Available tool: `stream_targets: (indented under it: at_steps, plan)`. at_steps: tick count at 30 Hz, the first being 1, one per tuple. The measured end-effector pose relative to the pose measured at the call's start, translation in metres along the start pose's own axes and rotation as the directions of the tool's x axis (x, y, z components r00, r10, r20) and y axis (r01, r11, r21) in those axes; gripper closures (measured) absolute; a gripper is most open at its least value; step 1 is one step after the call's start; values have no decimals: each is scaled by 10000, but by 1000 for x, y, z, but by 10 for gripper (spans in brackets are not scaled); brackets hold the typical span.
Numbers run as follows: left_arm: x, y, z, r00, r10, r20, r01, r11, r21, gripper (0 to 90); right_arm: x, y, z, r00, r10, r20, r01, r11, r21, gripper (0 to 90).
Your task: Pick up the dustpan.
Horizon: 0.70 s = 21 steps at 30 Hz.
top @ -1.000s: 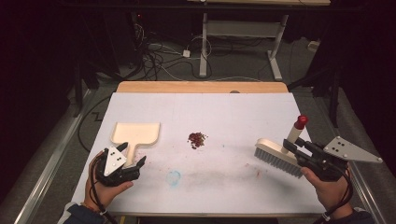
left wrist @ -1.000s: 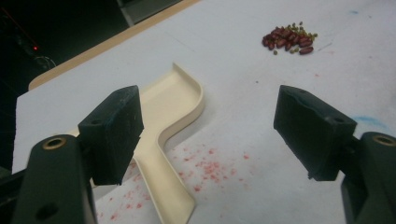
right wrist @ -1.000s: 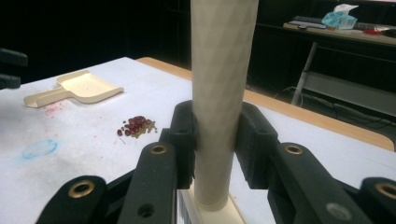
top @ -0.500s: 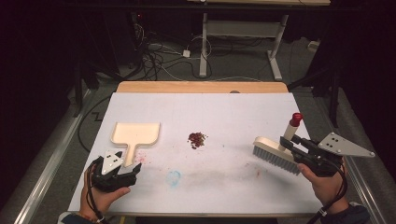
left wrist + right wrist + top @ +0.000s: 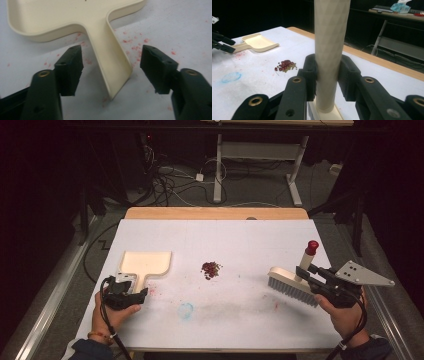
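Two black handheld grippers, dark sleeves, that's the whole rig

The left black plastic two-jaw gripper [image 5: 111,65] has chunky blocky pads and brass-coloured screw inserts in its arms, plus a black cable [image 5: 116,342] trailing past a dark blue sleeve [image 5: 90,351] and a thin orange wristband [image 5: 100,336]. The right black two-jaw gripper [image 5: 328,75] has the same brass inserts and wears a grey three-cornered metal plate [image 5: 361,274] with small holes on top.

i read no text, label, brand, number or sign on anything across my three views.
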<state>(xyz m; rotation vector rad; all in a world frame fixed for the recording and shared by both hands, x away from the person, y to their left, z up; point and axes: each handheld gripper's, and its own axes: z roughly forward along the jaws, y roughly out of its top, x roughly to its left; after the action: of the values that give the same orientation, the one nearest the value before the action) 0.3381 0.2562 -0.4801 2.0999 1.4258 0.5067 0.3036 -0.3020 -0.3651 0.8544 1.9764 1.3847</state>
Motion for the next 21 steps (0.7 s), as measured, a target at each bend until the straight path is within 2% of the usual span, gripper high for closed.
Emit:
stream_targets:
  at_steps: [3, 7, 10, 13, 17, 21]
  plan:
    - [1, 10, 12, 9997, -108, -237, 116, 9993, 362, 402, -1, 0, -1, 10000, 29, 58, -29, 10000, 3, 708]
    - [7, 17, 20, 9976, -685, 132, 681, 9972, 294, 425, -1, -1, -2, 9999, 21, 144, -22, 10000, 63, 708]
    - [8, 20, 23, 9979, -634, 148, 630, 9976, 270, 450, -1, -1, -1, 9999, -8, 100, 7, 10000, 92, 708]
    - [9, 21, 24, 9980, -573, 262, 566, 9981, 248, 522, 0, -2, 0, 9999, 36, 102, -38, 9999, 108, 708]
    - [6, 24, 25, 9996, -180, 211, 173, 9993, 318, 632, 1, -2, 1, 10000, 12, 61, -13, 9999, 148, 708]
    - [7, 23, 25, 9995, -159, 278, 150, 9994, 318, 634, 2, -1, 2, 10000, 3, 27, -4, 9999, 169, 708]
